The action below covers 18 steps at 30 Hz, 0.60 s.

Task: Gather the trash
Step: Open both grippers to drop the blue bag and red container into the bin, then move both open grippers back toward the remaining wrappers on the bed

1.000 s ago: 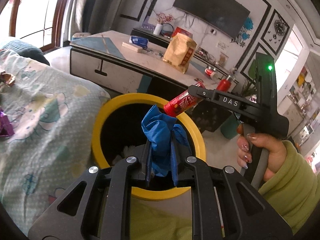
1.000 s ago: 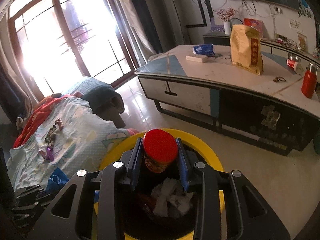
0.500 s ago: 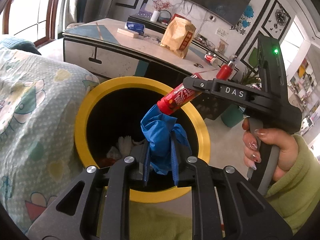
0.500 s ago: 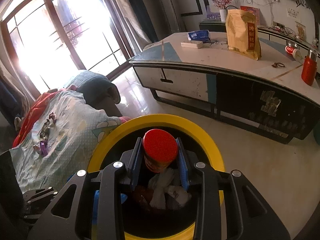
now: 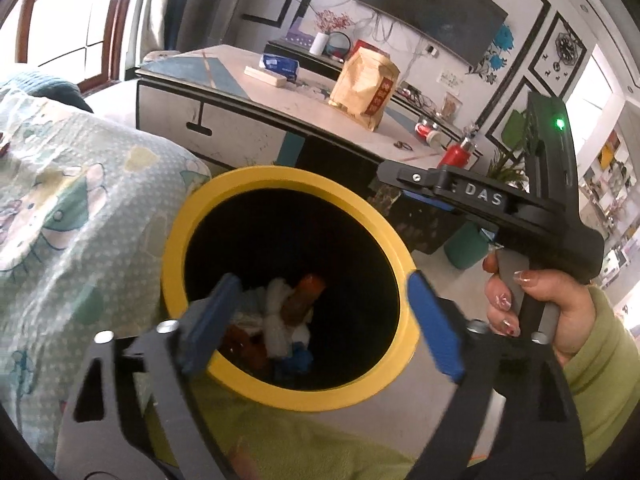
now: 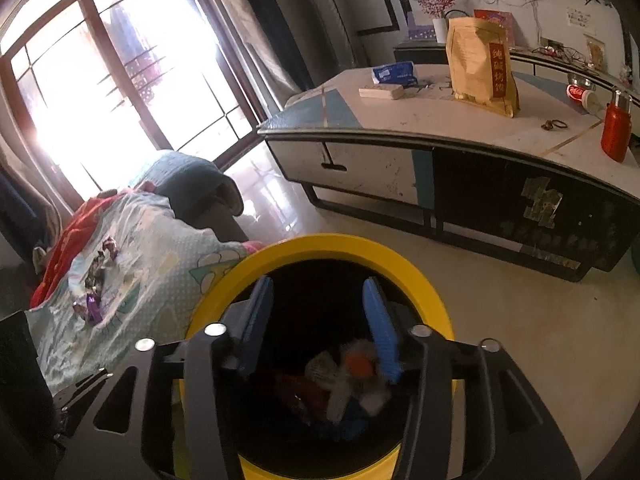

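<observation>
Both grippers, left gripper (image 5: 320, 320) and right gripper (image 6: 318, 320), gape empty over the yellow-rimmed bin (image 5: 280, 184); crumpled white, red, blue trash (image 5: 284, 320) lies at 6 o'clock inside.

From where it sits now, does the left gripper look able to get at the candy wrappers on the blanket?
Probably yes. The left gripper is open and empty over the yellow bin; the candy wrappers lie exposed on the blanket beside it, nothing between.

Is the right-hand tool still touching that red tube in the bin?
Apart. The right wrist view shows the right tool open and empty above the yellow bin; the red tube lies below among the trash.
</observation>
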Each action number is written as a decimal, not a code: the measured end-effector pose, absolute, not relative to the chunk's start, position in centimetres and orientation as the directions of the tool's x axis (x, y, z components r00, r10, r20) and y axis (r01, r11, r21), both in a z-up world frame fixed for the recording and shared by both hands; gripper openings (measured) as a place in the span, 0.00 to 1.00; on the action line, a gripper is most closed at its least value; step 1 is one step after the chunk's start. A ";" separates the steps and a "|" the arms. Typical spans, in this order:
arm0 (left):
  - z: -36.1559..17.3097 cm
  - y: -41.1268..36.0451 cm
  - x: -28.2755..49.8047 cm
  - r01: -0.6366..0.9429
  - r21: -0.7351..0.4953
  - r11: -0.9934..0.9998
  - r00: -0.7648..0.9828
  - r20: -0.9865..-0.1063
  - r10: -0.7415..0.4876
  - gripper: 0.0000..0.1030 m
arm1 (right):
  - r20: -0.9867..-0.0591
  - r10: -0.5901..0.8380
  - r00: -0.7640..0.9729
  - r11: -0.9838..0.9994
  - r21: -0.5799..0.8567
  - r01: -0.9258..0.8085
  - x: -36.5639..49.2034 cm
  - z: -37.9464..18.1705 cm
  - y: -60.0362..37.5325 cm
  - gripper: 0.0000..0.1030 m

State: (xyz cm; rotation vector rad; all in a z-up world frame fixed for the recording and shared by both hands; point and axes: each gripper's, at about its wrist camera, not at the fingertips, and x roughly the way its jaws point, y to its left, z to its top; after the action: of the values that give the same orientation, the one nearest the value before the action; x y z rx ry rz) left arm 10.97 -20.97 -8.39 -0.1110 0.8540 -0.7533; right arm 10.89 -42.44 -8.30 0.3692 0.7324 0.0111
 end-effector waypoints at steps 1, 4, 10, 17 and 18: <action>-8.3 -20.8 11.0 0.552 -0.379 0.743 0.426 -0.638 -0.642 0.86 | -0.646 0.134 0.752 0.935 0.334 0.120 10.8 -8.1 -42.5 0.51; -7.4 -20.0 11.0 0.534 -0.369 0.761 0.467 -0.621 -0.629 0.89 | -0.635 0.128 0.762 0.937 0.330 0.117 10.6 -7.7 -42.4 0.54; -6.0 -18.3 10.9 0.497 -0.346 0.796 0.541 -0.593 -0.596 0.89 | -0.603 0.118 0.789 0.943 0.318 0.102 10.1 -6.5 -41.7 0.58; -4.4 -16.2 11.0 0.445 -0.328 0.833 0.609 -0.571 -0.550 0.89 | -0.566 0.123 0.815 0.951 0.301 0.066 9.5 -5.0 -40.2 0.62; -4.2 -15.9 11.0 0.438 -0.328 0.837 0.618 -0.567 -0.545 0.89 | -0.562 0.127 0.818 0.953 0.299 0.058 9.4 -4.7 -39.9 0.62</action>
State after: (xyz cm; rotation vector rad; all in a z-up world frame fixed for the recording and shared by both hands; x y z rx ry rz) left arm 10.99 -15.90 -4.21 -0.1630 0.7056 -0.5680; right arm 9.39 -39.87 -4.75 0.3120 0.6152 0.0374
